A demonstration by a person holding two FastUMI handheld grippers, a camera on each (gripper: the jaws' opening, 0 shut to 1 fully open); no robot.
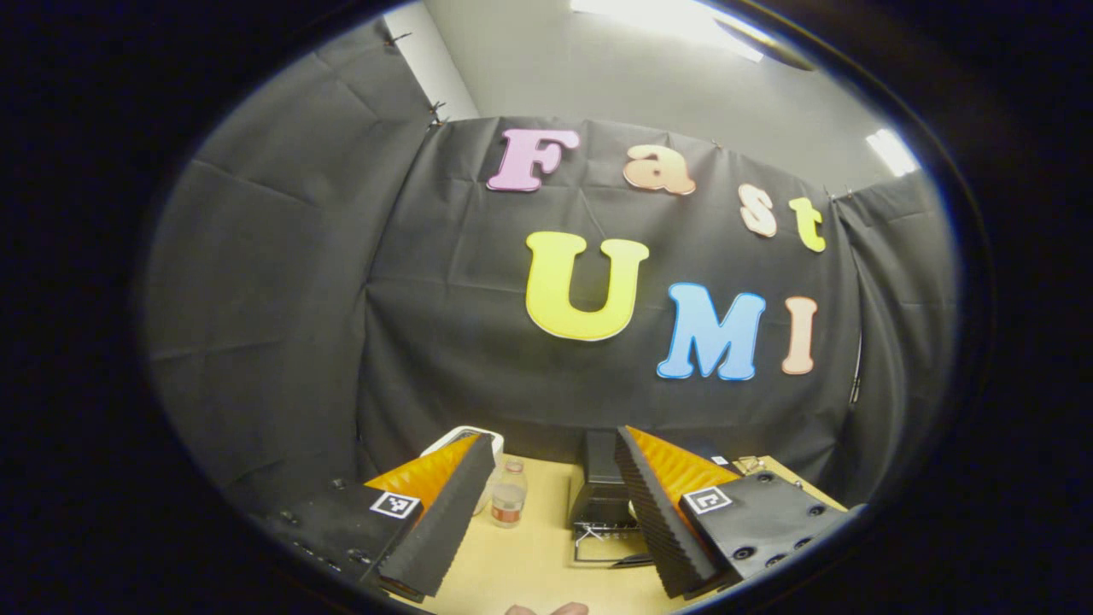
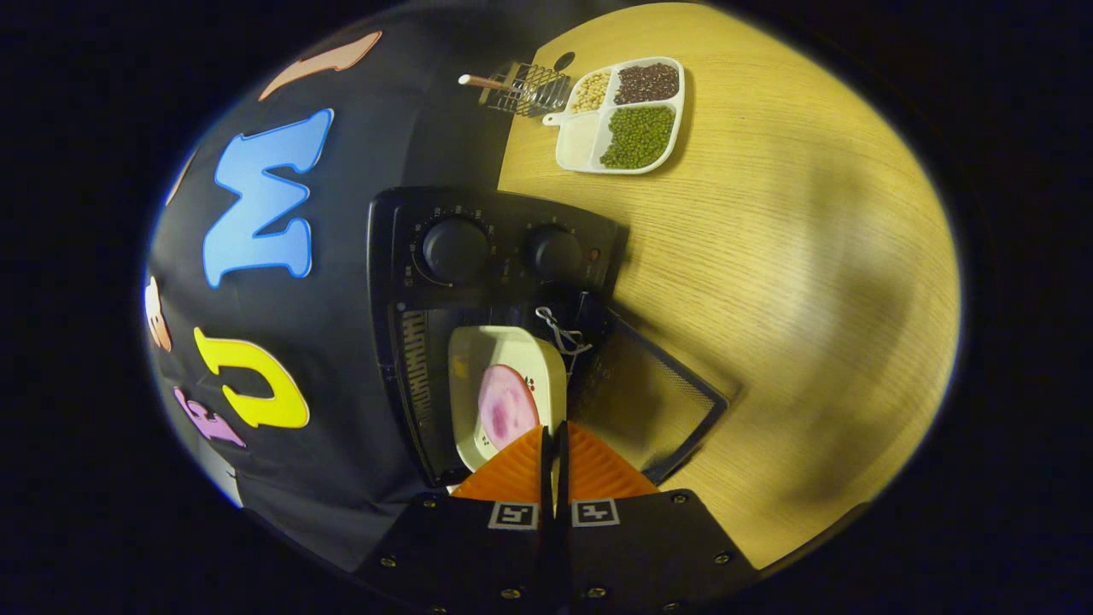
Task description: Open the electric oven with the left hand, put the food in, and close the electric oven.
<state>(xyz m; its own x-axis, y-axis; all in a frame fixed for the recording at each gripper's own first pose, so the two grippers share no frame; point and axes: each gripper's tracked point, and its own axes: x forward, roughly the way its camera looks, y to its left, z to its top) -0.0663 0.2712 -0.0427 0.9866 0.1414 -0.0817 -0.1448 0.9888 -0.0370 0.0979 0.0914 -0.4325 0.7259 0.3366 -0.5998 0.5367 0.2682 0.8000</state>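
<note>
Inside the black electric oven (image 2: 478, 256), whose door (image 2: 657, 401) lies open on the wooden counter (image 2: 811, 282), sits a cream dish (image 2: 504, 359) with a pink round piece of food (image 2: 505, 406). The right gripper (image 2: 553, 440) has its jaws clenched on the dish rim. Beyond the oven's 2 knobs stand a divided tray (image 2: 628, 115) of beans and a wire basket (image 2: 525, 85). The left gripper (image 1: 555, 504) hangs well apart, jaws released, with a small bottle (image 1: 509, 495) between them.
</note>
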